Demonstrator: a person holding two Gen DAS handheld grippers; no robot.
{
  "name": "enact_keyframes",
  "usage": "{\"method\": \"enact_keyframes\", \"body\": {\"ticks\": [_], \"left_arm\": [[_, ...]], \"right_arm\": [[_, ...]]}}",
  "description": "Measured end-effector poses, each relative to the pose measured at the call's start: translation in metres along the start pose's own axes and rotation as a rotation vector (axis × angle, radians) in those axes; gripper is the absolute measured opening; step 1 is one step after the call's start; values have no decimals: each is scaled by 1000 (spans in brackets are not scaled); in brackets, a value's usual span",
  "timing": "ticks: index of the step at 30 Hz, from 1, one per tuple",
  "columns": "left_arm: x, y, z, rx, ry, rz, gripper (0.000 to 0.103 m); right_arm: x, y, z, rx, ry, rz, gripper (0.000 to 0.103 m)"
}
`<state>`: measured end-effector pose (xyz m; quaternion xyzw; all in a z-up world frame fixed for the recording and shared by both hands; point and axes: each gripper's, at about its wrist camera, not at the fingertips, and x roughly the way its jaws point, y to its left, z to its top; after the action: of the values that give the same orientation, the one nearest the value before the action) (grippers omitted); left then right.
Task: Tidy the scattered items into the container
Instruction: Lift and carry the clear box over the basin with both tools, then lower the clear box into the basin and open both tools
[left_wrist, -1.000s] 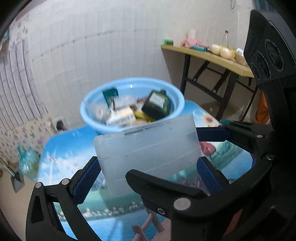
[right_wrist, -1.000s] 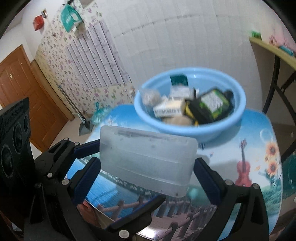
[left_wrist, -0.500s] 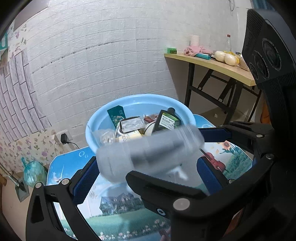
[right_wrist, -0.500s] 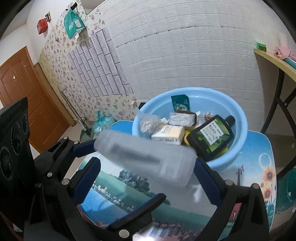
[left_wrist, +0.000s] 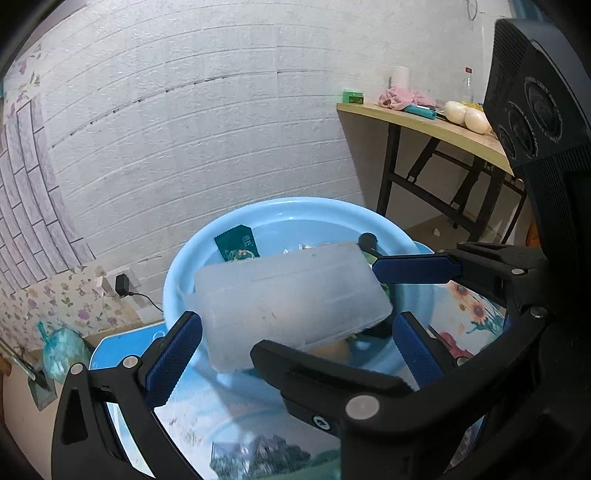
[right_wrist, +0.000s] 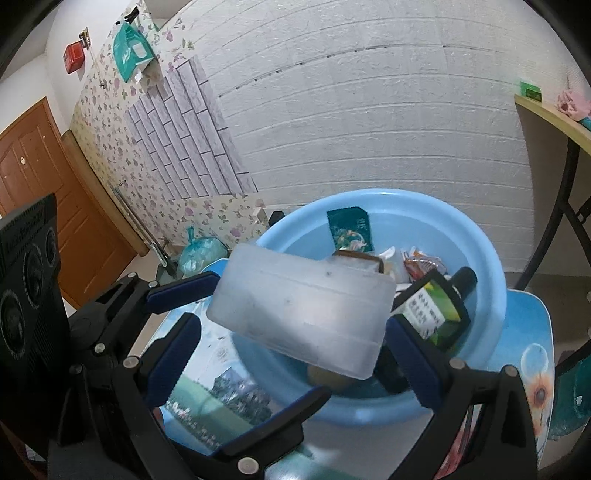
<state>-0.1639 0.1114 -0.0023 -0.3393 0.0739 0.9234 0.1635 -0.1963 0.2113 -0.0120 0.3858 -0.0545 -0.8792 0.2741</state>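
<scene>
Both pairs of jaws stand wide, and the frosted plastic box (left_wrist: 288, 302) spans the gap between each gripper's blue ribbed pads; whether the left gripper (left_wrist: 295, 339) or the right gripper (right_wrist: 291, 339) actually presses it, I cannot tell. That box is a flat, cloudy rectangle with rounded corners, tilted over the round, smooth, light-blue basin (right_wrist: 484, 258). Inside the basin lie a dark green bottle (right_wrist: 436, 310) with a white label, a teal sachet (right_wrist: 349, 229) and small packets. Under the basin is a glossy table (right_wrist: 528, 339) printed with sunflowers and sky. Behind stand a white embossed brick wall (left_wrist: 221, 110), a wooden door (right_wrist: 55, 206) and a side table (left_wrist: 424, 122).
</scene>
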Motion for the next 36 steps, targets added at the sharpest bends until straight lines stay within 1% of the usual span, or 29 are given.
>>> {"method": "enact_keyframes", "body": {"ticks": [6, 13, 15, 17, 20, 22, 26, 31, 34, 36], "left_arm": [[19, 8, 13, -1, -7, -10, 103], [42, 18, 28, -4, -13, -2, 103], [51, 21, 29, -5, -6, -4, 103], [62, 24, 28, -13, 20, -9, 103], [72, 24, 20, -14, 44, -6, 103], [70, 24, 19, -7, 35, -2, 103], [66, 25, 18, -14, 42, -11, 103], [55, 20, 17, 13, 30, -14, 103], [47, 19, 14, 35, 26, 7, 103], [40, 22, 13, 19, 21, 18, 103]], "right_arm": [[15, -12, 18, 2, -17, -11, 102], [35, -27, 38, -3, -36, -9, 102], [41, -30, 41, -1, -36, -10, 102], [50, -35, 41, 9, -32, -12, 102], [63, -41, 34, 35, -9, -13, 102], [63, -41, 30, 29, -28, -11, 102], [61, -37, 30, 26, -25, -18, 102], [50, -30, 27, 12, -35, -34, 102], [40, -27, 23, -8, -40, -41, 102], [33, -27, 21, 1, -44, -55, 102]]}}
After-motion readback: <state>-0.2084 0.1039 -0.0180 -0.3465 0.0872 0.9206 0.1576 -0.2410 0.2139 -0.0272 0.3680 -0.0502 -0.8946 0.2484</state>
